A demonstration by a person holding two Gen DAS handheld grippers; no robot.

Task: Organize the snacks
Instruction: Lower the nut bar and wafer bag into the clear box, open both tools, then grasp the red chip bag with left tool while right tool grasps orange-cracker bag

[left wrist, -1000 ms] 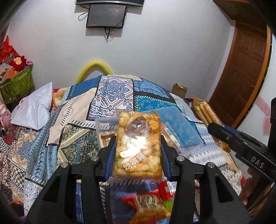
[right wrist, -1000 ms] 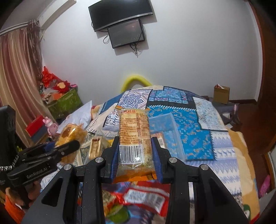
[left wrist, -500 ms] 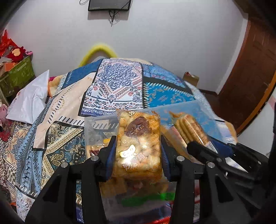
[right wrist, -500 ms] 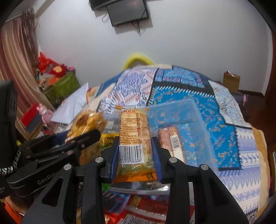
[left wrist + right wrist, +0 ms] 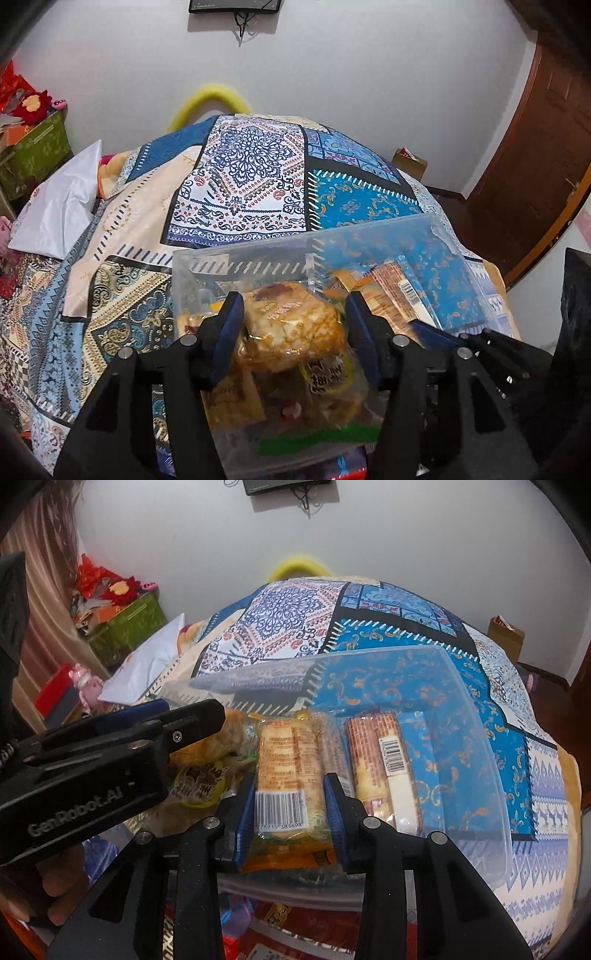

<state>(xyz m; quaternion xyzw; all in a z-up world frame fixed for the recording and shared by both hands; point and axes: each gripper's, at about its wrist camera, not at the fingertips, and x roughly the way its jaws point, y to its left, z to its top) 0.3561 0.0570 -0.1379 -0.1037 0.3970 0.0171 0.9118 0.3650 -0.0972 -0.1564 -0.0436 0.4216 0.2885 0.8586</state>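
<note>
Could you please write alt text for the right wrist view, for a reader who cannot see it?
The right claw grips an orange barcoded snack pack over a clear plastic bin on a patterned quilt. The left claw reaches into the bin's left side, and a striped biscuit pack lies inside.
</note>
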